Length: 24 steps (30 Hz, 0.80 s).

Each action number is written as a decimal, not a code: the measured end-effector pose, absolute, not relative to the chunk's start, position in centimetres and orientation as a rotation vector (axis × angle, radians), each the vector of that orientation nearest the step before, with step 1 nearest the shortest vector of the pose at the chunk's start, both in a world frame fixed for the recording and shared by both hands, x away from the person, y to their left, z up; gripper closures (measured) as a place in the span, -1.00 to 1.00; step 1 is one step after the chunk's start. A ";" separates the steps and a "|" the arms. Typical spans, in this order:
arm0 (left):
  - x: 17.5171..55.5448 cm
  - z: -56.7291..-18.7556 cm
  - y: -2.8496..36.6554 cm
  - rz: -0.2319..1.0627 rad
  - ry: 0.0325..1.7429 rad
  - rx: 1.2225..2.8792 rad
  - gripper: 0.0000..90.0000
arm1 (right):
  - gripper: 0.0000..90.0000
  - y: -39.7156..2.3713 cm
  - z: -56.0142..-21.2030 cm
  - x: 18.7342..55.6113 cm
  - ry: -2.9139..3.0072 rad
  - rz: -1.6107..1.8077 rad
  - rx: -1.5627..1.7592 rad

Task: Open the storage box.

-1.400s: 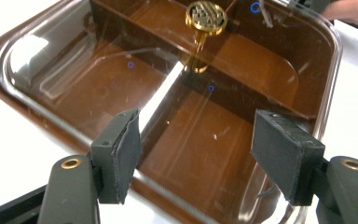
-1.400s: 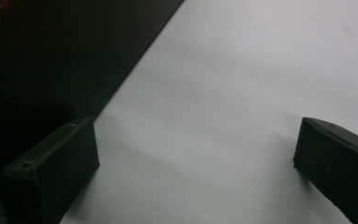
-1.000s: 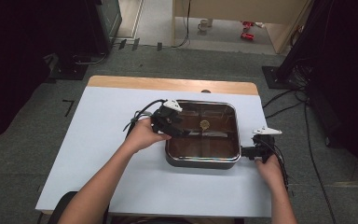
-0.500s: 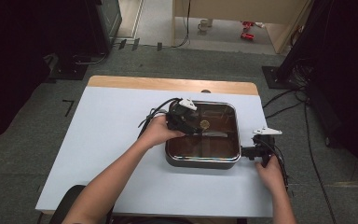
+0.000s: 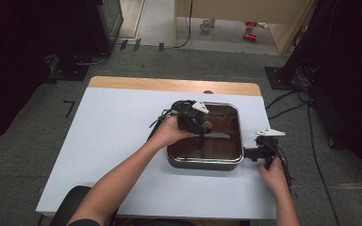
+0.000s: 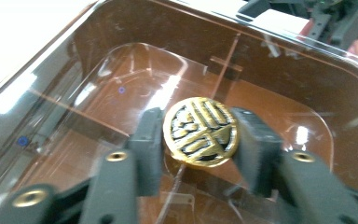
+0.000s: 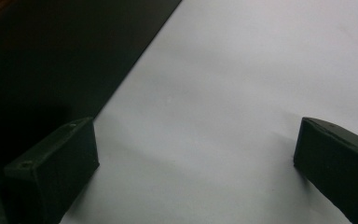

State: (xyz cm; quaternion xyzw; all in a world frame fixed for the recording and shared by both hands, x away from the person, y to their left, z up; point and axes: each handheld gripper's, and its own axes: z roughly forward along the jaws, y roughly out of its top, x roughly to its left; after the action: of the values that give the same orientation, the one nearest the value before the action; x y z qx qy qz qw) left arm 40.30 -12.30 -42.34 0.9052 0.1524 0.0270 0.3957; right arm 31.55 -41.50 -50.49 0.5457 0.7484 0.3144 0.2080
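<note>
The left gripper (image 6: 200, 154) has just closed its jaws on the round gold-and-black knob (image 6: 200, 131) at the centre of the clear glass lid (image 6: 98, 88), likely heavy, slick and breakable, over the square dark pan (image 5: 206, 162), while the right gripper (image 7: 196, 172) rests wide open, empty, just beyond on the white table (image 7: 242, 84).

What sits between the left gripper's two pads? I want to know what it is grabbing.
The left gripper view shows the round gold knob of the clear lid, between the pads of the left gripper, which have just closed on it.
</note>
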 end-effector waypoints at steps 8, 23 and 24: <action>40.4 -41.8 -12.4 0.066 0.390 2.327 0.32 | -1.00 -41.5 -50.5 31.6 2.083 0.875 1.520; 39.8 -38.4 -10.4 0.056 0.388 2.289 0.32 | -1.00 -41.5 -50.5 31.6 2.084 0.876 1.516; 39.5 -37.9 -10.0 0.057 0.382 2.284 0.32 | -1.00 -41.5 -50.5 31.6 2.083 0.875 1.518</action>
State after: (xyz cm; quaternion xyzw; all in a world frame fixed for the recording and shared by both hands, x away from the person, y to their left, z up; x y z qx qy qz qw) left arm 39.51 -10.00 -37.86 0.9033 0.1509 0.0226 0.4010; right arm 31.55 -41.50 -50.50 0.5454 0.7485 0.3145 0.2082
